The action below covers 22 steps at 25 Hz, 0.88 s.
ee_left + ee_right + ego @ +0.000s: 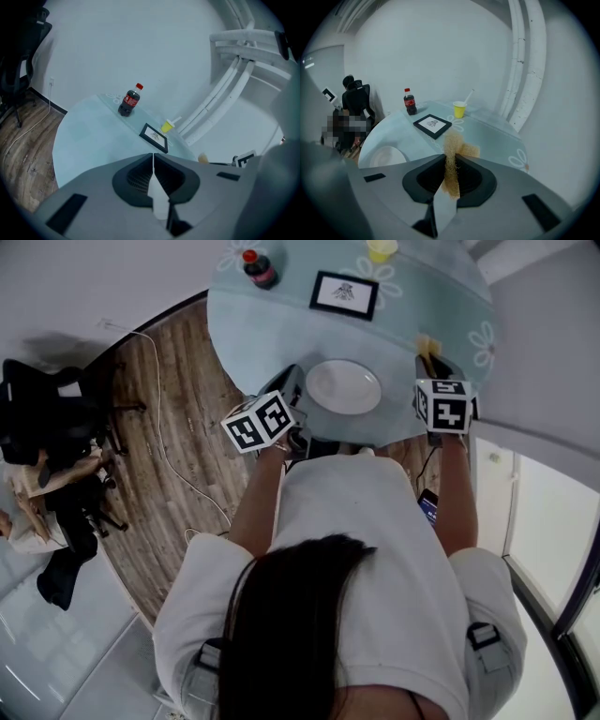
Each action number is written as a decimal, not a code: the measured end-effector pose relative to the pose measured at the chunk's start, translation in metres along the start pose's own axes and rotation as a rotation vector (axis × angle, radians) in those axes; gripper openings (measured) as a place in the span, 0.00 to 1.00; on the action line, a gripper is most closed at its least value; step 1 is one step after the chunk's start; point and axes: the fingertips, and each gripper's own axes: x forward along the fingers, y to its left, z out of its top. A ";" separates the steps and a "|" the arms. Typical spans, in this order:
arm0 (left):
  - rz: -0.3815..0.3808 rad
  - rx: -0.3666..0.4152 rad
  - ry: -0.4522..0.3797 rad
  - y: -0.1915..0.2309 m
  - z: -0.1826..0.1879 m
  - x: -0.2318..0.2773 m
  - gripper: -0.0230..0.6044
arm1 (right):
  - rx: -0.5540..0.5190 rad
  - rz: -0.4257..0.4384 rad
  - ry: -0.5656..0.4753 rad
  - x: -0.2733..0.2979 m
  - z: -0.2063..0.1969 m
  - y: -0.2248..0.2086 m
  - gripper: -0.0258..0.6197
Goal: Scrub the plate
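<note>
A white plate [344, 386] lies on the near edge of the round table [262, 324], which has a pale blue cloth; it also shows at lower left in the right gripper view as the plate [386, 157]. My left gripper [291, 382] hovers just left of the plate, and its jaws [153, 157] are shut with nothing between them. My right gripper [429, 360] is at the table edge to the plate's right. It is shut on a tan, fibrous scrub pad [459, 149], which sticks out beyond the right gripper [451, 159] tips.
At the far side of the table stand a cola bottle [260, 269], a black-framed picture [344, 294] and a yellow cup [382, 249]. A cable [164, 437] trails over the wooden floor at left, near a black office chair [42, 409]. White pipes [525, 70] run up the wall.
</note>
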 end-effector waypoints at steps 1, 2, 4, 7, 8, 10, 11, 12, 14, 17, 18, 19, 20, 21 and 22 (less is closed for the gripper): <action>-0.001 -0.002 -0.009 -0.001 0.003 -0.001 0.06 | 0.004 0.000 0.004 0.001 -0.001 -0.002 0.14; -0.002 -0.002 -0.018 -0.001 0.006 -0.003 0.06 | 0.009 0.000 0.010 0.003 -0.003 -0.004 0.14; -0.001 0.006 -0.035 -0.002 0.012 -0.004 0.06 | 0.013 -0.002 0.025 0.008 -0.008 -0.006 0.14; 0.003 0.003 -0.047 -0.002 0.015 -0.006 0.06 | 0.013 0.002 0.060 0.015 -0.018 -0.007 0.14; 0.006 -0.009 -0.052 0.000 0.016 -0.006 0.06 | 0.011 0.008 0.079 0.018 -0.023 -0.007 0.14; 0.015 -0.033 -0.055 0.005 0.017 -0.007 0.06 | 0.005 0.019 0.119 0.024 -0.032 -0.004 0.14; 0.020 -0.036 -0.055 0.006 0.017 -0.008 0.06 | 0.004 0.022 0.135 0.026 -0.037 -0.003 0.14; 0.025 -0.034 -0.053 0.008 0.017 -0.009 0.06 | 0.003 0.025 0.147 0.028 -0.041 -0.002 0.14; 0.033 -0.035 -0.051 0.011 0.016 -0.010 0.06 | 0.005 0.028 0.165 0.031 -0.047 -0.001 0.14; 0.033 -0.083 -0.048 0.014 0.012 -0.011 0.06 | 0.009 0.018 0.174 0.034 -0.053 -0.002 0.14; 0.036 -0.093 -0.047 0.016 0.011 -0.012 0.06 | 0.007 0.015 0.175 0.034 -0.053 -0.003 0.14; 0.041 -0.094 -0.046 0.017 0.010 -0.013 0.06 | 0.004 0.014 0.180 0.035 -0.055 -0.003 0.14; 0.046 -0.089 -0.043 0.018 0.008 -0.013 0.06 | -0.001 0.015 0.186 0.036 -0.056 -0.003 0.14; 0.049 -0.085 -0.040 0.019 0.007 -0.014 0.06 | -0.008 0.016 0.192 0.037 -0.058 -0.003 0.15; 0.051 -0.085 -0.038 0.019 0.006 -0.014 0.06 | -0.014 0.015 0.200 0.038 -0.059 -0.003 0.15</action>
